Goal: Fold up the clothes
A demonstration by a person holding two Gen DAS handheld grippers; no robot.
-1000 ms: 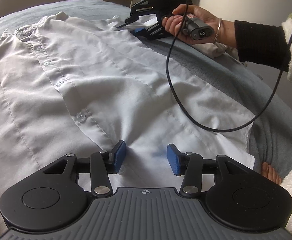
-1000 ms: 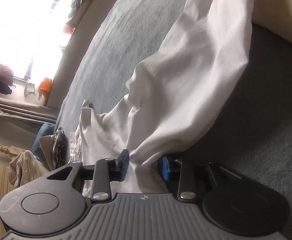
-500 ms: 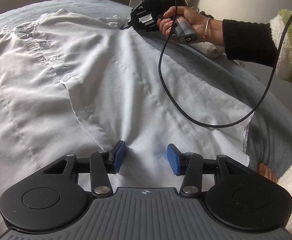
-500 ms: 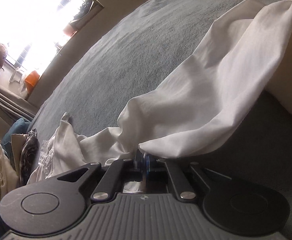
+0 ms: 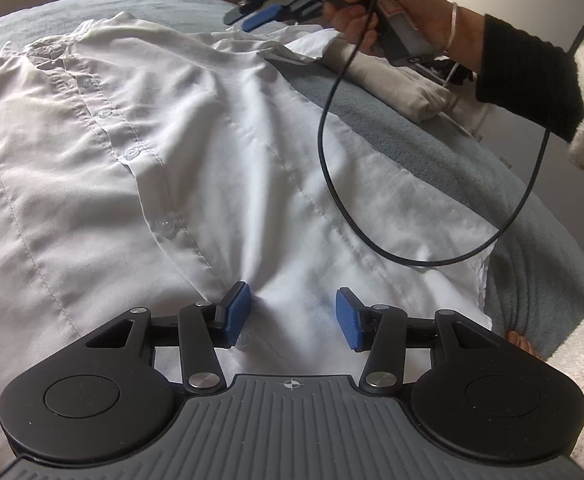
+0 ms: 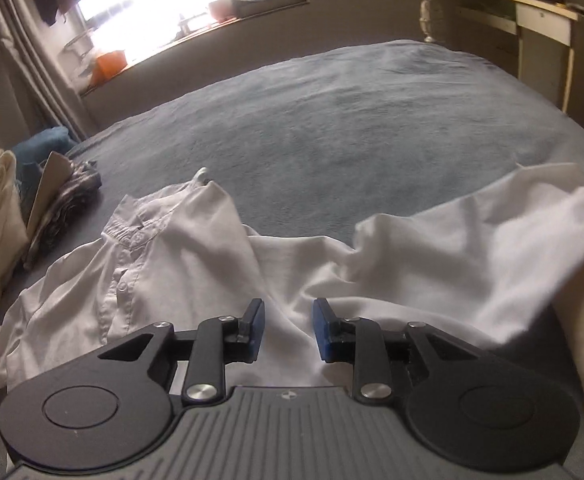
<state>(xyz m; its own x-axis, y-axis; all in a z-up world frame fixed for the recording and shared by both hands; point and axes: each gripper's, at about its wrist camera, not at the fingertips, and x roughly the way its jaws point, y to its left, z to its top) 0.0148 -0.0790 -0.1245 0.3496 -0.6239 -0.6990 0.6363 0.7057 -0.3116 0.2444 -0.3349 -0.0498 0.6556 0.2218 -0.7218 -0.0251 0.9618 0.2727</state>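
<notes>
Shirt [image 5: 180, 148] lies face up on the grey bed cover [image 6: 351, 120], buttons done, collar at the far end — and the near hem sits right under my left gripper [image 5: 291, 316]. That one's jaws stand about half open, blue pads on either side of a small ridge of cloth near the placket, pressing on nothing that I can see.

My right gripper [image 6: 288, 330] hangs over the shoulder side, and its jaws are opening — cloth lies below the gap, but nothing is pinched between the pads. From the left camera I can see my right hand [image 5: 395, 12] holding it just clear of the fabric, cable [image 5: 331, 184] looping down across the shirt. The sleeve [image 6: 471, 236] sprawls out to the right, rumpled and partly off the cover's flat.

I'd say we're at the sleeve fold, with that side not yet laid in. Next move, as I judge it: take a fresh pinch on the sleeve, carry it across the body, and keep the hem pinned so the shirt doesn't slide.
</notes>
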